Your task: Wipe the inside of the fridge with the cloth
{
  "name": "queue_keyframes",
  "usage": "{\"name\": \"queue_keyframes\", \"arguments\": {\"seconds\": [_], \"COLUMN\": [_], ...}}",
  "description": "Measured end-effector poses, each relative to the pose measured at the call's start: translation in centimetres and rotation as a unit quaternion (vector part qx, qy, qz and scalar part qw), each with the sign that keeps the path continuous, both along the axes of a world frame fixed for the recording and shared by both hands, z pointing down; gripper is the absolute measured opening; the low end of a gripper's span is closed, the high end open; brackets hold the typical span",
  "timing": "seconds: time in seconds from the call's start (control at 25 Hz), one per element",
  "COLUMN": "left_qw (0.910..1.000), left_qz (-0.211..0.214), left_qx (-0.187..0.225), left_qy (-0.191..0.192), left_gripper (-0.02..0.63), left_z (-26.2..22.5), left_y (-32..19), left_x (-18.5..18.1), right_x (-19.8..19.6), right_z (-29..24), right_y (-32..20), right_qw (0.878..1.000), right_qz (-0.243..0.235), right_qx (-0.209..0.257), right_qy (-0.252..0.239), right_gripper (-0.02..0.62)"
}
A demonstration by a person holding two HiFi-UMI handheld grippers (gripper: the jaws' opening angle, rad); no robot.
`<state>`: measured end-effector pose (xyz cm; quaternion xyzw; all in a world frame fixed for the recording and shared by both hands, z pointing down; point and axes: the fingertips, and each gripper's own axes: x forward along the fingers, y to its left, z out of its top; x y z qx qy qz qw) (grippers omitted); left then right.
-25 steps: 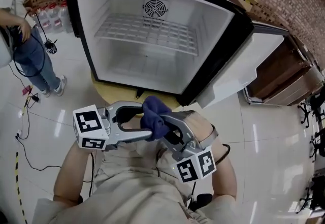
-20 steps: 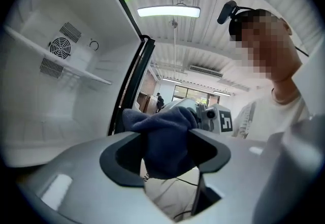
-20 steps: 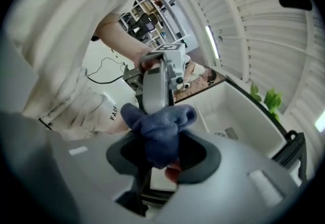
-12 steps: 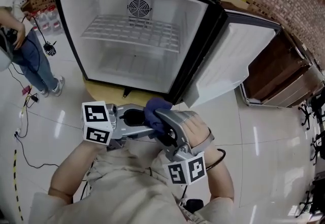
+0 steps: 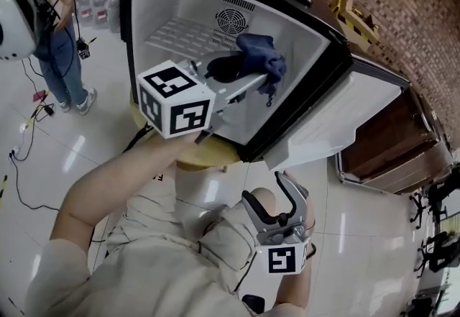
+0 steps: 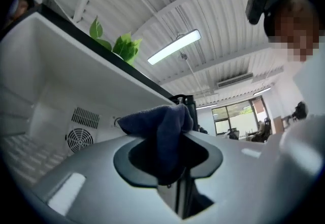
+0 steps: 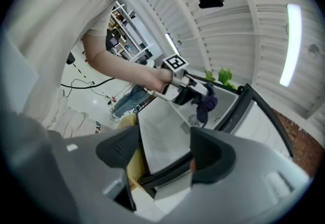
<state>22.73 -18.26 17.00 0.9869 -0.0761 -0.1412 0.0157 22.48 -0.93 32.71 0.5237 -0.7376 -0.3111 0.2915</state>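
The fridge stands open, white and empty inside, with a wire shelf and a fan grille at the back. My left gripper is raised into the fridge opening. Its jaws are closing and pinch a dark blue cloth, which bunches above them in the left gripper view. My right gripper is low by the person's lap, and nothing is between its opening jaws. From there the cloth shows far off against the fridge.
The fridge door swings out to the right. A round yellow stand carries the fridge. A person stands at the left near water bottles and floor cables. A wooden cabinet is at the right.
The cloth was held between both grippers at lap height. The right gripper let go and opened, staying low. The left gripper rose with the cloth into the fridge opening.
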Motion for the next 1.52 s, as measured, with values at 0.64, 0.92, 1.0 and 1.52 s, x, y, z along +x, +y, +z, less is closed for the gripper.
{"name": "queue_keyframes", "arguments": {"seconds": [0.64, 0.92, 1.0, 1.52], "left_qw": [0.9915, 0.9797, 0.9796, 0.9801], "left_qz": [-0.091, -0.155, -0.147, -0.017], "left_qx": [0.063, 0.1, 0.11, 0.167], "left_qy": [-0.068, -0.079, -0.082, -0.106], "left_gripper": [0.124, 0.124, 0.117, 0.106], "left_z": [-2.4, -3.4, -3.7, -1.3], "left_y": [-12.9, -16.0, -15.7, -6.3], "left_x": [11.8, 14.3, 14.7, 6.1], "right_x": [2.0, 3.5, 3.6, 4.1], "right_z": [0.0, 1.6, 2.0, 5.0], "right_y": [-2.0, -2.4, -2.5, -1.9], "right_qw": [0.999, 0.998, 0.998, 0.994], "right_qz": [-0.013, -0.017, -0.016, -0.001], "right_qx": [-0.021, -0.044, -0.047, -0.074], "right_qy": [-0.037, -0.046, -0.048, -0.08], "right_gripper": [0.279, 0.279, 0.276, 0.267]}}
